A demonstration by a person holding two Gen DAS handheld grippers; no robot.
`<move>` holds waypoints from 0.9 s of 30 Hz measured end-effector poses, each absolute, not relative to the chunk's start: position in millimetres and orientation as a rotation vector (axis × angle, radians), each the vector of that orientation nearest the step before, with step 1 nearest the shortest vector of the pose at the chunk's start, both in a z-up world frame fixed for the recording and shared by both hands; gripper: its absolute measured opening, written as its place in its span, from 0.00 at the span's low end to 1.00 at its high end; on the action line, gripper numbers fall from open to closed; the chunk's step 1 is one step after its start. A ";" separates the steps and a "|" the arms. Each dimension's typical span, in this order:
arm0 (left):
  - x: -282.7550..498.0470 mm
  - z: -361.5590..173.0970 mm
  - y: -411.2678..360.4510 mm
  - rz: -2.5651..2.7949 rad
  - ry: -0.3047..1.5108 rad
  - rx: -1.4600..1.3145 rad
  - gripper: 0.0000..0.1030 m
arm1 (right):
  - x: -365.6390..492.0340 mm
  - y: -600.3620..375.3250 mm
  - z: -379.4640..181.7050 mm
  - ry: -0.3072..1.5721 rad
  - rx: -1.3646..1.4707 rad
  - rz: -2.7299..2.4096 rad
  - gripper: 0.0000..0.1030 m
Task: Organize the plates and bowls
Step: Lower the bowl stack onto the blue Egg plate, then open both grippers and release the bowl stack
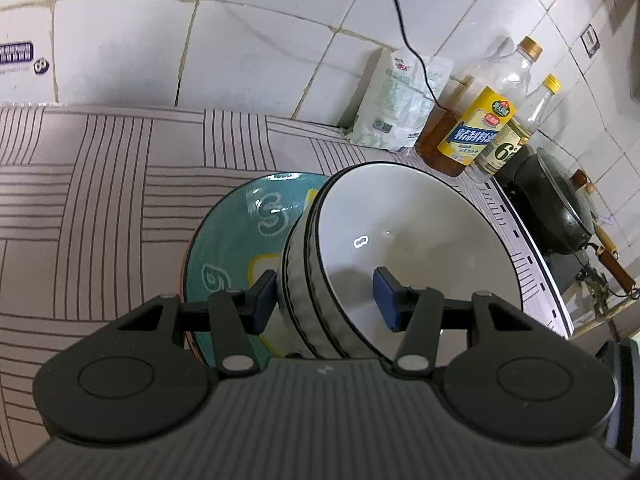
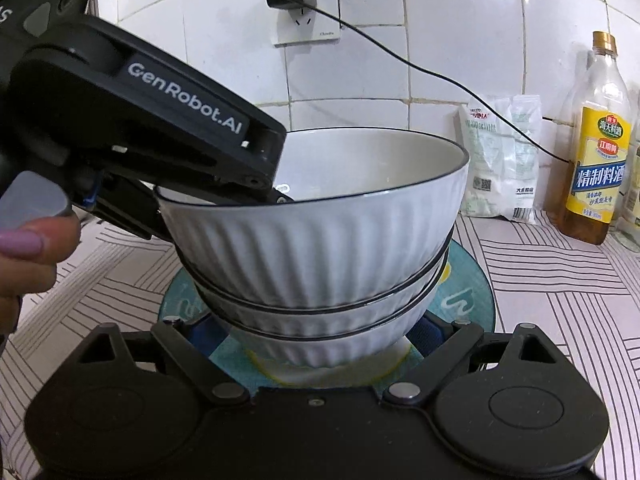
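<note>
A stack of three white ribbed bowls with dark rims [image 2: 320, 248] stands on a teal patterned plate [image 2: 472, 300]. The stack [image 1: 400, 240] and the plate [image 1: 236, 236] also show in the left wrist view. My left gripper [image 1: 324, 300] straddles the near rim of the top bowl, one finger outside, one finger [image 1: 386, 300] inside, with a visible gap to the wall. The left gripper's body [image 2: 160, 120] shows over the bowl's left rim. My right gripper [image 2: 316, 340] is open wide around the bottom bowl's base, its fingertips mostly hidden behind the bowls.
The counter has a striped mat [image 1: 100, 200]. At the back right stand a white bag [image 1: 396, 104], oil and sauce bottles [image 1: 476, 128] and a dark wok with lid [image 1: 560, 200]. A black cable [image 2: 440, 76] runs from a wall socket [image 2: 304, 8]. The wall is white tile.
</note>
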State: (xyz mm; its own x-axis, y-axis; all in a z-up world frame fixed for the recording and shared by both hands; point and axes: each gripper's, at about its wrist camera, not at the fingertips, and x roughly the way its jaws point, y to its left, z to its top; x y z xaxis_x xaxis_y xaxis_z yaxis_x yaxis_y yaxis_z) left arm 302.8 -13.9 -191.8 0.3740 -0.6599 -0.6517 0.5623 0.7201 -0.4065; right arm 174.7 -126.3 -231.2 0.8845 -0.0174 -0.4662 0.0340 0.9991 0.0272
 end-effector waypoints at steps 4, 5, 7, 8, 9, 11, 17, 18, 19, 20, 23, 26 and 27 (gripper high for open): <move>303.4 -195.0 -13.5 -0.779 0.891 -0.139 0.49 | 175.0 -126.1 -233.8 0.495 0.018 -0.026 0.92; 303.6 -195.2 -12.9 -0.777 0.888 -0.140 0.49 | 175.2 -125.9 -233.8 0.494 0.016 -0.028 0.92; 303.9 -195.5 -11.9 -0.768 0.888 -0.147 0.49 | 177.6 -127.2 -234.0 0.497 0.015 -0.025 0.92; 304.0 -195.4 -11.8 -0.763 0.888 -0.150 0.49 | 178.4 -127.4 -233.8 0.498 0.013 -0.021 0.92; 303.5 -195.1 -11.7 -0.755 0.885 -0.149 0.50 | 178.5 -127.1 -233.7 0.499 0.012 -0.018 0.92; 300.7 -191.7 -13.6 -0.711 0.841 -0.103 0.51 | 179.7 -127.3 -233.7 0.501 0.018 -0.008 0.92; 293.8 -178.4 -5.0 -0.628 0.813 -0.059 0.51 | 187.5 -128.7 -226.3 0.573 0.028 0.000 0.91; 290.5 -175.7 -2.2 -0.613 0.804 -0.061 0.55 | 185.4 -127.2 -223.8 0.581 0.018 -0.006 0.91; 285.9 -172.3 0.5 -0.601 0.794 -0.059 0.55 | 181.9 -125.1 -221.0 0.585 0.006 -0.014 0.91; 280.2 -168.7 2.5 -0.590 0.783 -0.053 0.55 | 177.7 -123.4 -217.9 0.582 -0.006 -0.021 0.91; 258.7 -155.6 6.9 -0.574 0.743 -0.028 0.58 | 158.3 -119.0 -208.1 0.563 -0.020 -0.026 0.92; 241.1 -142.8 8.6 -0.554 0.716 -0.008 0.60 | 136.3 -120.8 -194.7 0.538 0.011 -0.036 0.95; 235.1 -137.8 9.8 -0.546 0.714 -0.003 0.60 | 130.4 -123.0 -190.3 0.536 0.026 -0.040 0.95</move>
State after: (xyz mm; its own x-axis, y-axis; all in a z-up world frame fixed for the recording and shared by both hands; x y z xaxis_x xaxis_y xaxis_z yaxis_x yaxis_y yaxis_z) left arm 235.1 9.8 -137.8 0.6221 -0.4765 -0.6212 0.4745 0.8606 -0.1850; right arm 130.4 -123.0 -190.3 0.8589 -0.0314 -0.5112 0.0448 0.9989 0.0139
